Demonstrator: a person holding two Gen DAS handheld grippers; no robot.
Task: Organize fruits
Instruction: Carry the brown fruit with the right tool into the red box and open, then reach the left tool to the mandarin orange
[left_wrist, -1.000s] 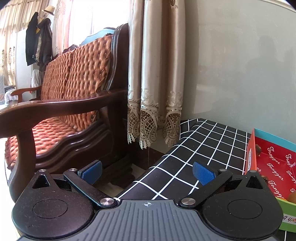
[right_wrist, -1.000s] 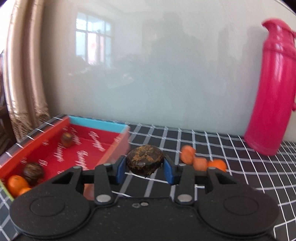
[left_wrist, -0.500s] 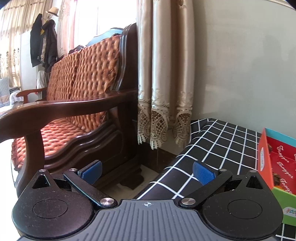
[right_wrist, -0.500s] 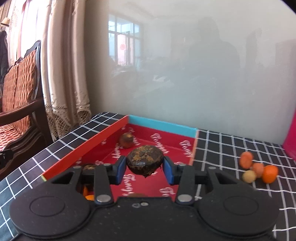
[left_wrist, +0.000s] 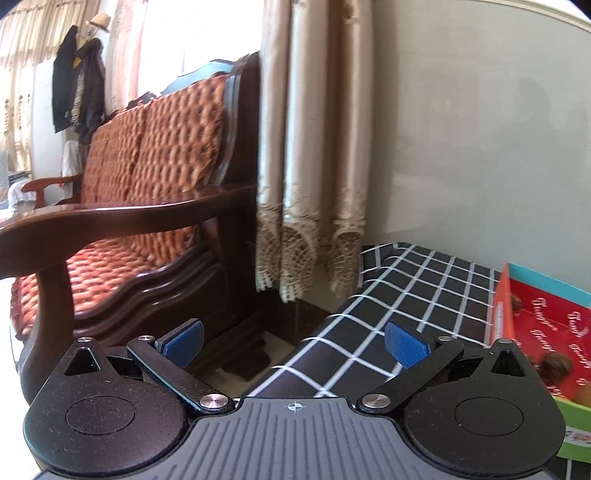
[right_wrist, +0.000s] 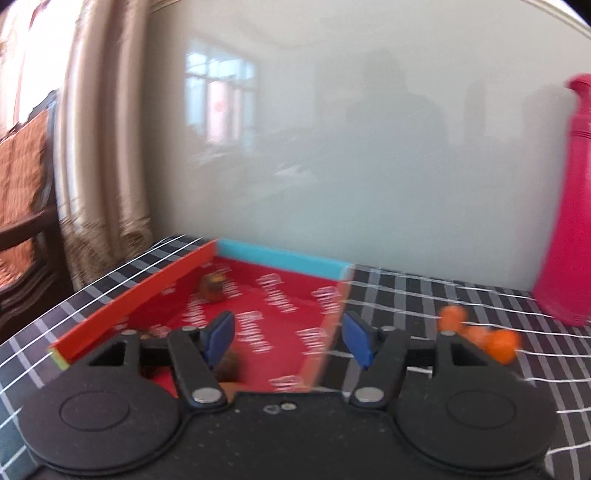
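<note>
Red cardboard box with a blue end wall (right_wrist: 280, 258) lies on the black checked table (right_wrist: 424, 295), and the fruits sit in two places. Inside the box, a dark brown round fruit (right_wrist: 212, 286) rests near the far wall and another blurred brown one (right_wrist: 229, 365) lies by the left pad of the right tool (right_wrist: 290, 338); more may be hidden below the tool body. Outside, a cluster of about three small orange fruits (right_wrist: 495, 339) waits on the table, near the tall pink flask (right_wrist: 569, 206); blur makes the count unsure.

Both tools are released and hold nothing: the right tool hangs over the box, the left tool (left_wrist: 295, 343) over the table edge beside the wooden sofa (left_wrist: 129, 221).

Judged from this, a drop into the box looks finished; the next move calls for swinging the right tool to the orange cluster and closing on one fruit.
</note>
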